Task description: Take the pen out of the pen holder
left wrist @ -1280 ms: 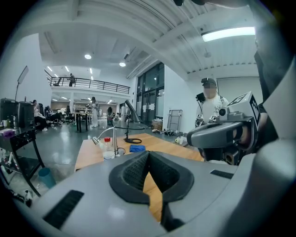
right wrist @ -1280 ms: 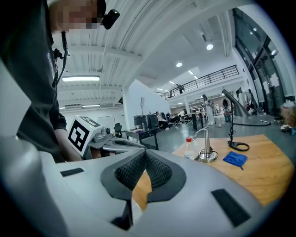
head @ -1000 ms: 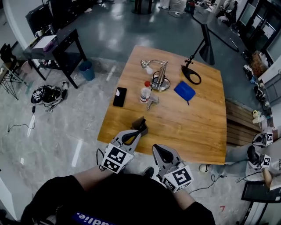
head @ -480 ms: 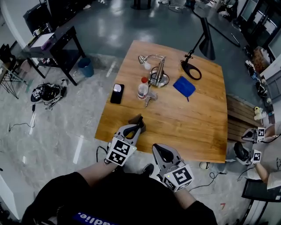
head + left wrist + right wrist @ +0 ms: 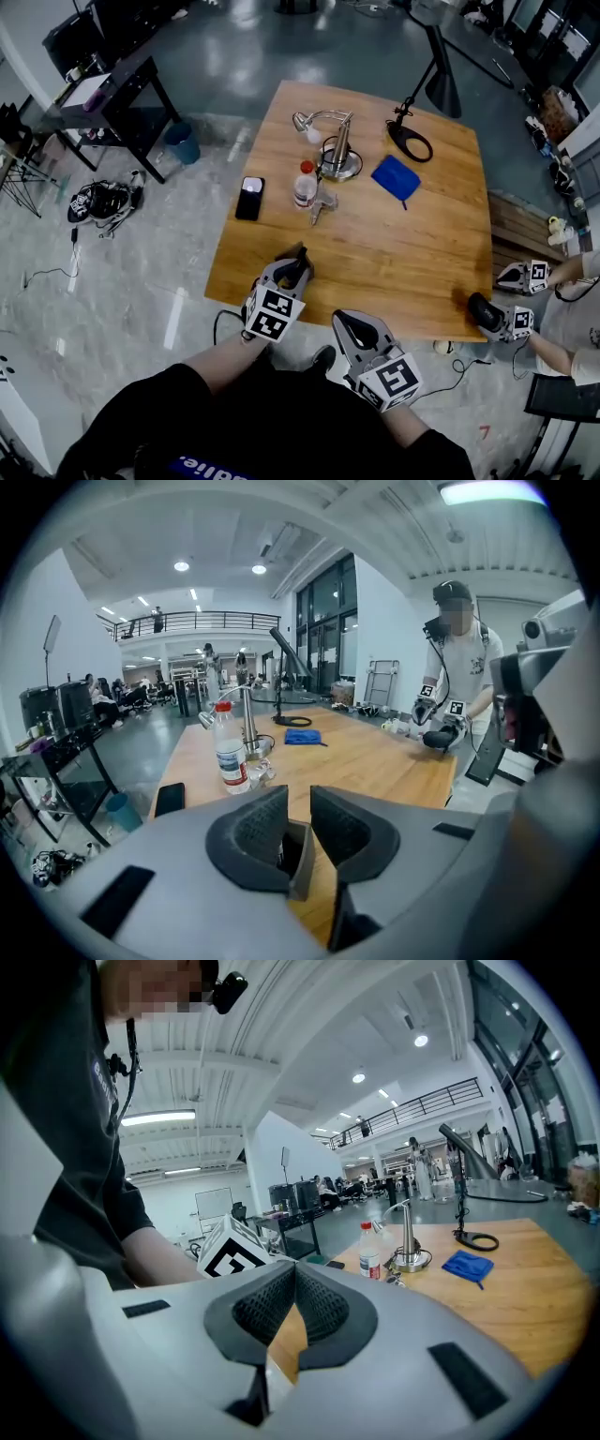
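Observation:
The pen (image 5: 341, 141) is a silver stick standing upright in a round metal pen holder (image 5: 338, 171) at the table's far middle; the left gripper view shows that holder (image 5: 251, 746) well ahead, behind a bottle. My left gripper (image 5: 298, 265) hovers over the table's near edge, its jaws a narrow gap apart with nothing between them (image 5: 300, 822). My right gripper (image 5: 352, 328) hangs below the near edge, off the table, its pads touching and holding nothing (image 5: 293, 1297). Both grippers are far from the pen.
A red-capped bottle (image 5: 303, 186), a black phone (image 5: 250, 198), a small metal object (image 5: 323, 204), a blue cloth (image 5: 395, 178) and a black lamp base ring (image 5: 409, 142) lie on the wooden table (image 5: 403, 262). Another person's grippers (image 5: 511, 300) reach in at the table's right corner.
My left gripper has moved forward over the table's near edge. The right gripper has barely shifted. The other person's grippers have come closer to the table's right corner.

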Action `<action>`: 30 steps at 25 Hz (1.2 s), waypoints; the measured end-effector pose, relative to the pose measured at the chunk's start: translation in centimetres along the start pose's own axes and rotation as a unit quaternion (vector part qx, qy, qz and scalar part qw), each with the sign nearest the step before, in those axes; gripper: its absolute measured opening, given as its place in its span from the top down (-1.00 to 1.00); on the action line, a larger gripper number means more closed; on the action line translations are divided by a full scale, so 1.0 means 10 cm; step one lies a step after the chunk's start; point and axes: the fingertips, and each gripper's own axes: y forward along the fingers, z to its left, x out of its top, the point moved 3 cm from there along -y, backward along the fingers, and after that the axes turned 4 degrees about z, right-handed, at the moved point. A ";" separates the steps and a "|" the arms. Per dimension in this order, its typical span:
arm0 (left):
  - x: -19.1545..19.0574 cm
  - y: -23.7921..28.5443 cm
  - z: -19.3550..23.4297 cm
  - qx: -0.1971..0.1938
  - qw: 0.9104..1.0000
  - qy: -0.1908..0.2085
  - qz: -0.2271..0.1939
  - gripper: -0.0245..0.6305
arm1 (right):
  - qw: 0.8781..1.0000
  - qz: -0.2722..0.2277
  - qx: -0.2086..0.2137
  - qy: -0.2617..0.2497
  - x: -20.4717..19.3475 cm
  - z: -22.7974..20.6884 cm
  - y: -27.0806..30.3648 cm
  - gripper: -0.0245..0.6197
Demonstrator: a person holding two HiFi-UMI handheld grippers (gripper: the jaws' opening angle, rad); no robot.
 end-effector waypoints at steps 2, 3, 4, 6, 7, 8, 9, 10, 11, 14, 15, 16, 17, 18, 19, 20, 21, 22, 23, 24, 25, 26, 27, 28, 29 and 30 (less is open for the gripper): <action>-0.02 0.05 0.02 0.005 1.000 -0.003 0.009 0.70 | 1.000 0.002 -0.001 0.003 0.00 -0.01 -0.01 0.90; -0.02 0.07 0.03 0.008 1.000 -0.004 0.012 0.70 | 1.000 0.004 -0.001 0.005 -0.01 -0.01 -0.02 0.90; -0.04 0.11 0.03 0.010 1.000 -0.005 0.016 0.70 | 1.000 0.007 -0.002 0.006 -0.02 -0.02 -0.03 0.90; -0.06 0.17 0.04 0.016 1.000 -0.006 0.021 0.69 | 1.000 0.011 -0.003 0.008 -0.06 -0.04 -0.04 0.90; -0.07 0.20 0.05 0.020 1.000 -0.006 0.023 0.69 | 1.000 0.012 -0.002 0.007 -0.07 -0.05 -0.05 0.90; -0.08 0.23 0.05 0.024 0.999 -0.007 0.026 0.69 | 1.000 0.012 -0.002 0.005 -0.08 -0.05 -0.05 0.90; -0.09 0.25 0.05 0.029 0.999 -0.008 0.029 0.69 | 1.000 0.011 -0.001 0.001 -0.09 -0.06 -0.06 0.90; -0.10 0.27 0.06 0.033 0.999 -0.008 0.031 0.69 | 1.000 0.010 -0.001 -0.002 -0.09 -0.07 -0.07 0.90; -0.10 0.29 0.07 0.038 0.999 -0.008 0.034 0.69 | 1.000 0.011 -0.001 -0.003 -0.09 -0.07 -0.08 0.90; -0.12 0.35 0.10 0.049 0.998 -0.009 0.040 0.69 | 1.000 0.019 -0.005 0.004 -0.11 -0.09 -0.11 0.90; -0.13 0.37 0.11 0.053 0.998 -0.010 0.042 0.69 | 1.000 0.021 -0.005 0.004 -0.12 -0.10 -0.11 0.90; -0.14 0.39 0.12 0.056 0.997 -0.011 0.045 0.69 | 1.000 0.022 -0.004 0.003 -0.13 -0.11 -0.12 0.90; -0.16 0.41 0.13 0.059 0.997 -0.011 0.048 0.69 | 1.000 0.022 -0.002 0.000 -0.13 -0.12 -0.13 0.90; -0.18 0.43 0.13 0.062 0.997 -0.012 0.051 0.69 | 1.000 0.022 0.000 -0.003 -0.14 -0.12 -0.13 0.90; -0.20 0.45 0.14 0.065 0.996 -0.013 0.053 0.69 | 1.000 0.020 0.002 -0.006 -0.15 -0.13 -0.14 0.90; -0.21 0.46 0.15 0.068 0.996 -0.015 0.056 0.69 | 1.000 0.019 0.003 -0.007 -0.16 -0.13 -0.15 0.90; -0.22 0.47 0.15 0.071 0.996 -0.016 0.057 0.69 | 1.000 0.019 0.004 -0.007 -0.17 -0.13 -0.16 0.90; -0.23 0.48 0.16 0.074 0.995 -0.017 0.059 0.69 | 1.000 0.020 0.004 -0.007 -0.17 -0.14 -0.17 0.90; -0.24 0.50 0.16 0.076 0.995 -0.017 0.061 0.69 | 1.000 0.021 0.003 -0.007 -0.18 -0.15 -0.18 0.90; -0.25 0.52 0.17 0.078 0.995 -0.018 0.063 0.69 | 1.000 0.021 0.003 -0.007 -0.18 -0.16 -0.19 0.90; -0.25 0.54 0.18 0.080 0.995 -0.019 0.065 0.69 | 1.000 0.022 0.002 -0.007 -0.19 -0.18 -0.20 0.90; -0.26 0.56 0.18 0.082 0.994 -0.020 0.067 0.69 | 1.000 0.023 0.002 -0.006 -0.19 -0.19 -0.20 0.90; -0.27 0.57 0.19 0.083 0.994 -0.021 0.069 0.69 | 1.000 0.024 0.001 -0.004 -0.19 -0.19 -0.21 0.90; -0.27 0.59 0.19 0.083 0.994 -0.022 0.070 0.69 | 1.000 0.025 0.000 -0.001 -0.20 -0.20 -0.22 0.90; -0.28 0.60 0.19 0.084 0.994 -0.023 0.071 0.69 | 1.000 0.026 0.000 0.001 -0.20 -0.20 -0.23 0.90; -0.28 0.62 0.20 0.084 0.994 -0.023 0.072 0.69 | 1.000 0.027 0.001 -0.001 -0.22 -0.19 -0.23 0.90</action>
